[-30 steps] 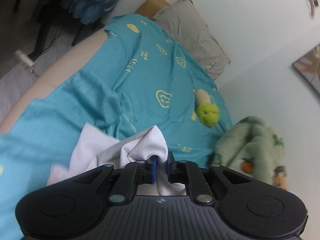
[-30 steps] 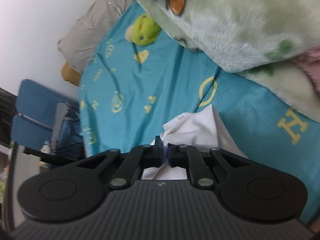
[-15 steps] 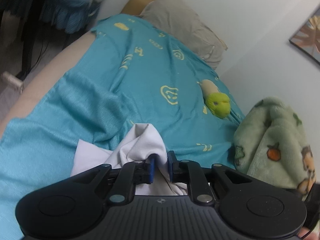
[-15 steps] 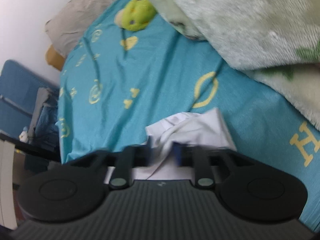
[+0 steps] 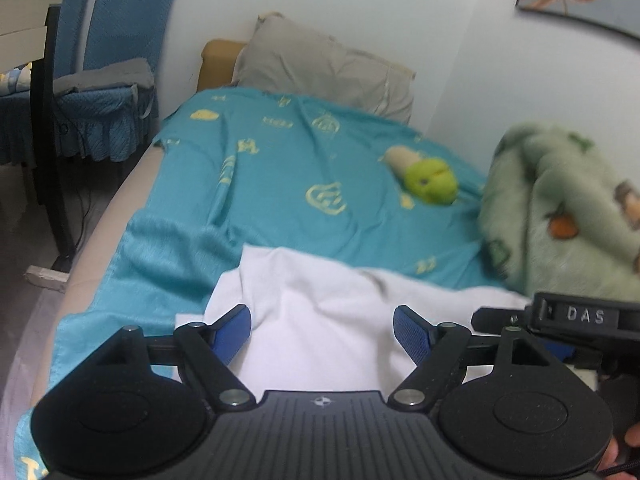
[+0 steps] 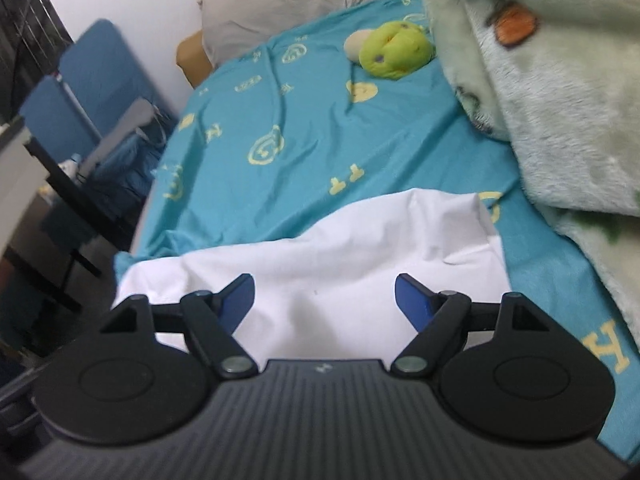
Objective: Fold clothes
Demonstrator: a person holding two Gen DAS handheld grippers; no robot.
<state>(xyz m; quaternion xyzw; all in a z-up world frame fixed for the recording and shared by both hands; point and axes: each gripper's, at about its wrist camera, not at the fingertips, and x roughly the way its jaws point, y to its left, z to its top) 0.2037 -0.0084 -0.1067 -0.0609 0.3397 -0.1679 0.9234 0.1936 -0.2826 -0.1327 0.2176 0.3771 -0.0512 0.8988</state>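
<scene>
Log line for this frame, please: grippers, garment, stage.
left gripper: open | right gripper: open | white garment: lying free on teal bedsheet, between the fingers of both | stage: released, fold unfinished

Both wrist cams sit low and close over the near end of the bed, looking lengthwise toward the grey pillow (image 5: 328, 68) at the wall. The left wrist view looks fairly level, with the teal sheet (image 5: 288, 168) ahead, and catches the other gripper (image 5: 576, 316) at its right edge. The right wrist view is tilted a bit, hugging the fuzzy green blanket (image 6: 560, 92). Both share the white garment (image 6: 328, 264) right under the open fingers, the green plush toy (image 5: 430, 176) and the blue chair (image 6: 92, 80) off left
</scene>
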